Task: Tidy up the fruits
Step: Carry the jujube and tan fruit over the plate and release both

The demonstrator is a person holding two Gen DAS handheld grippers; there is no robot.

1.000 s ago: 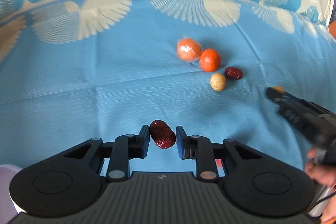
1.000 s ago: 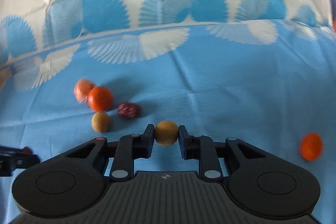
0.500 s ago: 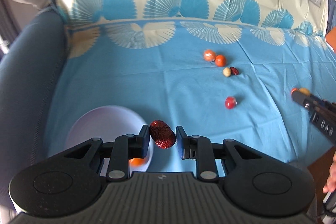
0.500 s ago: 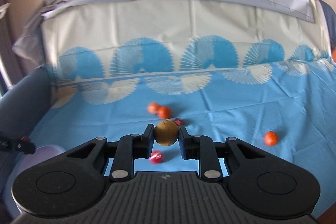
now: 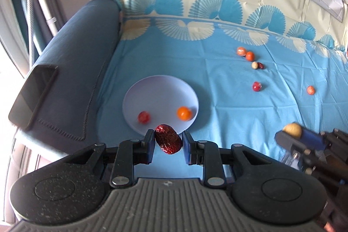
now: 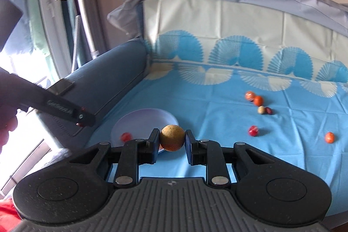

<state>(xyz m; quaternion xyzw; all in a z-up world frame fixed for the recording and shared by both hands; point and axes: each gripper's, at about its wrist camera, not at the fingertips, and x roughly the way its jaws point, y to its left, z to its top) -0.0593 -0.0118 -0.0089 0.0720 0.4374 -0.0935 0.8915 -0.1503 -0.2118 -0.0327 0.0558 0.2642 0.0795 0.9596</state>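
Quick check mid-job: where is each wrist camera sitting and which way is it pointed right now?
Left wrist: on the left gripper, looking down over its date at the plate; right gripper shows at right.
Right wrist: on the right gripper, looking across its tan ball fruit toward the sofa back; left gripper shows at left.
Shared: plate, blue cloth, loose fruit.

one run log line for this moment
left gripper: holds red date | right gripper: holds tan fruit | plate: two fruits
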